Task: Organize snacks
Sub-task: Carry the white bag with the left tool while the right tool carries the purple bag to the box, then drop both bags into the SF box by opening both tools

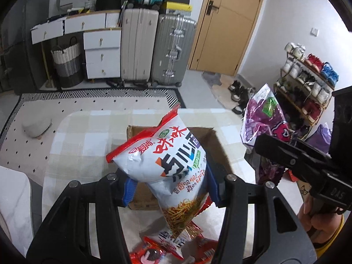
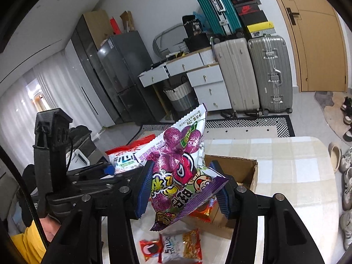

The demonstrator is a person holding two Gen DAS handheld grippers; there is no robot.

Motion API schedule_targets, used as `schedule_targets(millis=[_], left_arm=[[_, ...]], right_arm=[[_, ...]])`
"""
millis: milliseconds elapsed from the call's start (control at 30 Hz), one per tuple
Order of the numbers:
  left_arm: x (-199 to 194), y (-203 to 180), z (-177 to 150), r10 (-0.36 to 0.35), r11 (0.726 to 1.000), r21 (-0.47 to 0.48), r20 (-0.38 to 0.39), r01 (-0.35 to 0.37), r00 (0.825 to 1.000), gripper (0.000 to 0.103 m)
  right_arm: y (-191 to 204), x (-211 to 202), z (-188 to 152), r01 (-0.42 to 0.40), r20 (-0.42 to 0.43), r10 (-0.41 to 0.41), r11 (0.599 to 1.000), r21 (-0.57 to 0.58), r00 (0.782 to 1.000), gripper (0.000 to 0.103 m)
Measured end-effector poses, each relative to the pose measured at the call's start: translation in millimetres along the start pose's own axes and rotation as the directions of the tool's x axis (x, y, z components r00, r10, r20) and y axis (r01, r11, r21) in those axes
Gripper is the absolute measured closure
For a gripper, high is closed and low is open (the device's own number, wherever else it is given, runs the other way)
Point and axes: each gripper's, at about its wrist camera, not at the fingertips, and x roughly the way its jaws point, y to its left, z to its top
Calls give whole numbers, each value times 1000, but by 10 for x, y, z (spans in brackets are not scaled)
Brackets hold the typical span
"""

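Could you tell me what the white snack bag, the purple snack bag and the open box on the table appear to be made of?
White snack bag: glossy plastic film, judging by its crinkles and sheen. Purple snack bag: likewise shiny printed film, perhaps foil-lined; the look cannot confirm it. Open box: plain brown cardboard, matte, with raw-edged flaps.

Hand-held grippers: 2, i.e. left hand-held gripper [image 1: 171,189] and right hand-held gripper [image 2: 183,189]. Snack bags held off the tabletop: 2, i.e. 1 white-and-red bag [image 1: 162,160] and 1 purple bag [image 2: 176,176]. Cardboard box [image 1: 217,145]: 1, open-topped. Loose small packets [image 2: 173,247] on tabletop [image 1: 88,132]: approx. 3 in right wrist view; exact no. unclear. Upright suitcases: 2, i.e. beige suitcase [image 1: 138,44] and grey suitcase [image 1: 172,48]; teal suitcase [image 2: 214,6] on top: 1. Woven basket [image 1: 67,66]: 1. Door [image 1: 228,22]: 1.
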Motion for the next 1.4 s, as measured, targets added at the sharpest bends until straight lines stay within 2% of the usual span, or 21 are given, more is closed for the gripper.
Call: schedule_targets(millis=[167,400,667,900,1000,1067,1300,1400], left_arm=[[523,92,94,6,1000,-1,-66,-6,998,53],[996,226,153,24,1000,-7,-96,-25,995,53],[1352,398,83,26,999,-22,-131,-29,991,53],[1539,413,-15,17,1000,-22,-153,-20,988,53],[1568,416,-58,21,999,-22,-154,-24,988,50],[1597,417,-66,28,999,-17,-159,-31,987,42],[1450,512,-143,32,999,-36,-128,-37,991,40],[1294,510,-163,44,998,-28,-112,-48,993,34]], right_arm=[[-181,386,24,25,-49,-24,1000,17,999,52],[-382,811,-73,51,-126,-47,998,33,991,51],[-466,994,-180,66,-160,-60,997,33,985,51],[-476,1073,-251,71,-183,-64,997,35,981,51],[-490,1098,-285,76,-193,-68,996,36,979,51],[-528,1127,-289,72,-205,-58,996,60,977,51],[-525,1133,-303,81,-211,-69,995,52,975,51],[-512,1173,-321,89,-224,-75,995,52,972,50]])
